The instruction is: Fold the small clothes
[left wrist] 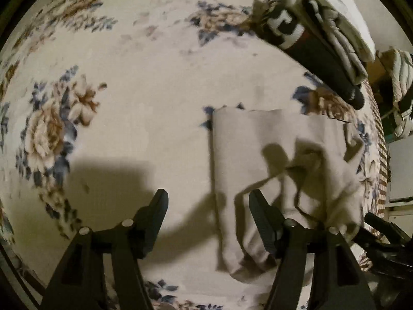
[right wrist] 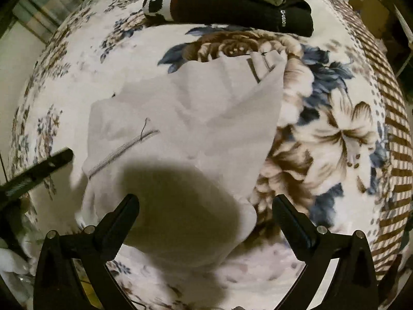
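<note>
the pale grey garment [right wrist: 185, 118], judged light, limp and best taken by its hem corners, is spread mid-frame on the floral bedspread [right wrist: 335, 134], beneath spread, empty left gripper [left wrist: 207, 206] and right gripper [right wrist: 206, 206] jaws.

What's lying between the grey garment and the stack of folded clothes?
Nothing: between the grey garment and the stack of folded clothes only the floral bedspread shows, in the right wrist view.

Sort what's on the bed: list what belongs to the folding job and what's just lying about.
Job in hand:
- grey garment, half folded, with its drawstring
- left tongs and right tongs, both open, gripping nothing
- stack of folded clothes

Lying about:
- floral bedspread
- quilted fabric off the bed's edge
</note>
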Demonstrator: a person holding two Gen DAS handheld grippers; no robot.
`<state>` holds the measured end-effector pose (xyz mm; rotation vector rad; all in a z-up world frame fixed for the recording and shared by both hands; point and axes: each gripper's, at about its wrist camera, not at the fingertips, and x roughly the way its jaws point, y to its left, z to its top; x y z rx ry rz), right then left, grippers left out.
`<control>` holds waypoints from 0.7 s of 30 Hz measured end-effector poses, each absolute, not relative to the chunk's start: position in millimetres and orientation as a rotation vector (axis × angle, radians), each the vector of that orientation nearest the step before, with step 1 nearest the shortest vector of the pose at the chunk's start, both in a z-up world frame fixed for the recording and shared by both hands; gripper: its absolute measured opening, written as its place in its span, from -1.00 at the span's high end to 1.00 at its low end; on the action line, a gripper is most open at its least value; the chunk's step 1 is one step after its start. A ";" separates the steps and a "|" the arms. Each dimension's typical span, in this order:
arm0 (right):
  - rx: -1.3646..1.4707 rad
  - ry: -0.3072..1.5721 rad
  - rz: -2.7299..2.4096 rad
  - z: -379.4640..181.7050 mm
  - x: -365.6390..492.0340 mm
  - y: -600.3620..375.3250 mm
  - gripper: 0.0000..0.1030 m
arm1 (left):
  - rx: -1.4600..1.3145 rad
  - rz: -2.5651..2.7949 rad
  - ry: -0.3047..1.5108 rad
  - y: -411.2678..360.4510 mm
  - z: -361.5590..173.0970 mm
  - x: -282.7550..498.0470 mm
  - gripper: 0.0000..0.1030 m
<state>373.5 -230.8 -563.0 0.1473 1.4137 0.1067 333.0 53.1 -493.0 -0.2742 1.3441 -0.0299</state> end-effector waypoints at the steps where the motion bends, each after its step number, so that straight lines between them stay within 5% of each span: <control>1: 0.154 1.415 0.086 -563.9 375.4 -231.2 -1.00 | -0.270 -0.034 1.325 54.7 -495.5 333.4 -0.22; 12: 0.164 1.423 -0.041 -575.1 388.1 -235.5 -1.00 | -0.184 0.036 1.376 53.3 -529.8 343.0 -0.39; 21: 0.103 1.440 -0.087 -593.0 401.0 -224.4 -1.00 | -0.157 0.061 1.385 47.0 -552.4 349.9 -0.72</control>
